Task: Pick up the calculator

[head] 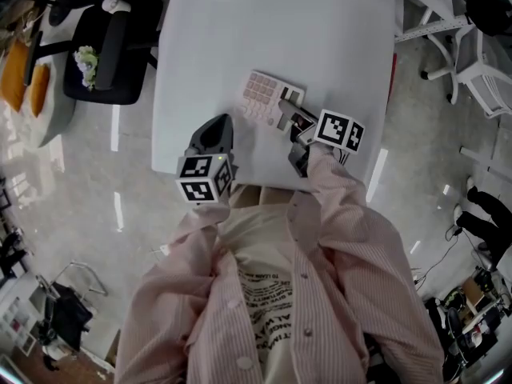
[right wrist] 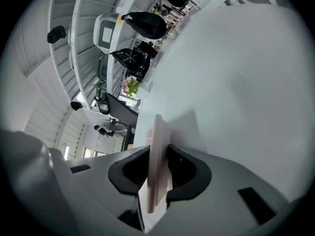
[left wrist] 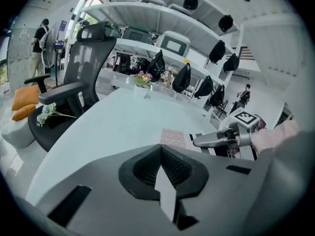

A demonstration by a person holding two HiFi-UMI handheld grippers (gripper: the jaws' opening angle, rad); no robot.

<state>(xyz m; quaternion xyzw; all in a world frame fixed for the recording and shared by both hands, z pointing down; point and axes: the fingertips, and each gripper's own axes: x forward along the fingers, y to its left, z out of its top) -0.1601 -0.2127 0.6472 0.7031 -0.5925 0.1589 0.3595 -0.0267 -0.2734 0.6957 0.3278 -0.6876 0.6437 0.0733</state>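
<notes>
Head view: right gripper (head: 293, 110) at the pink calculator's (head: 260, 96) near end, on a white table (head: 240, 38). Only the right gripper view shows the jaws clamping it edge-on. Left gripper (head: 218, 123) nearby, closed, empty.

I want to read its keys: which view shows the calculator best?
The head view: the calculator shows its keypad. The left gripper view shows it small and foreshortened; the right gripper view shows only its edge, clamped in the right gripper.

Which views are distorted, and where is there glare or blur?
Both gripper views: strong fisheye bending, dark corners. Right gripper view: the calculator between the jaws is close and soft. Head view: glare streaks on the floor; the table is evenly lit.
</notes>
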